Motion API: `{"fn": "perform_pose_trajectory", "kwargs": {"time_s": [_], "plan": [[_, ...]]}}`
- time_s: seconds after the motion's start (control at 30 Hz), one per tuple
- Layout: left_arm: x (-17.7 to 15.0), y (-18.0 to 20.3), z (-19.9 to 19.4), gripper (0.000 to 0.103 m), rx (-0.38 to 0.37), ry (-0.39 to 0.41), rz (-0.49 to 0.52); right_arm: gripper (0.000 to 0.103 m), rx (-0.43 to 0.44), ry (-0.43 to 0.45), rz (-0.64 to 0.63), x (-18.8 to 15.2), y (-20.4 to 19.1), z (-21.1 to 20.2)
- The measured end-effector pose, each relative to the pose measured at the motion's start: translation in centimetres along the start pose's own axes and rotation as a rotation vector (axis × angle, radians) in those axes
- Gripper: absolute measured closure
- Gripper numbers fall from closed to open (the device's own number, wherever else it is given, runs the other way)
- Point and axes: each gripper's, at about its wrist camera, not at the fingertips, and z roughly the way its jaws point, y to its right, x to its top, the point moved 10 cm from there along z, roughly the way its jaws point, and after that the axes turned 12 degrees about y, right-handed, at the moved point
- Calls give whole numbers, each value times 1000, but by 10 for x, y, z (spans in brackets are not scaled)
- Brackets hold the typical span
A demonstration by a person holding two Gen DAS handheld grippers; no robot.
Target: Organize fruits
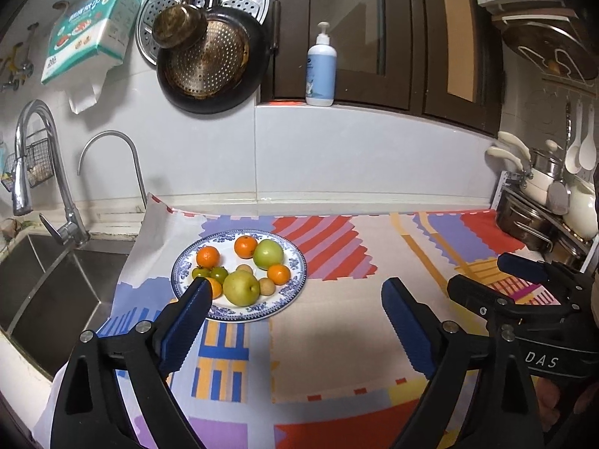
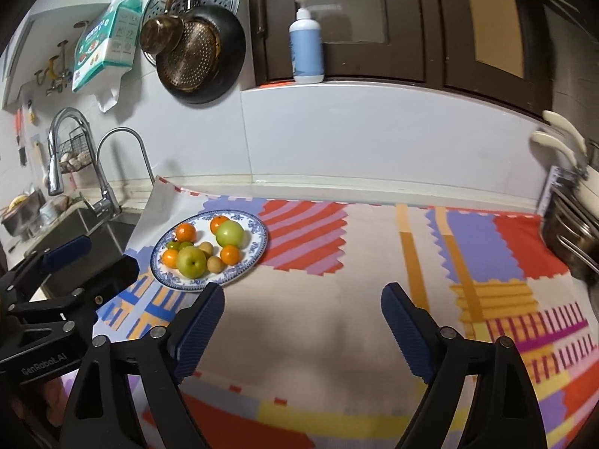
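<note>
A blue-and-white plate sits on the patterned cloth near the sink. It holds two green apples, several oranges, small green fruits and small tan fruits. My left gripper is open and empty, held above the cloth just in front of the plate; its left finger hides part of one orange. My right gripper is open and empty, to the right of the plate. It also shows at the right of the left wrist view.
A steel sink with two taps lies left of the cloth. A soap bottle stands on the ledge. Pans hang on the wall. A rack of pots stands at the right.
</note>
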Motion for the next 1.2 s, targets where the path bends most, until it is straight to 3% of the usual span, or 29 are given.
{"fn": "perform_pose_trajectory", "kwargs": {"time_s": [0.37,1.2], "plan": [[-1,7,-28,0,22,27,15,15,-34,11,9,-10,9,-35],[-3,22,-42,0,30,37,35,15,-67,20,22,-17,28,-56]]}}
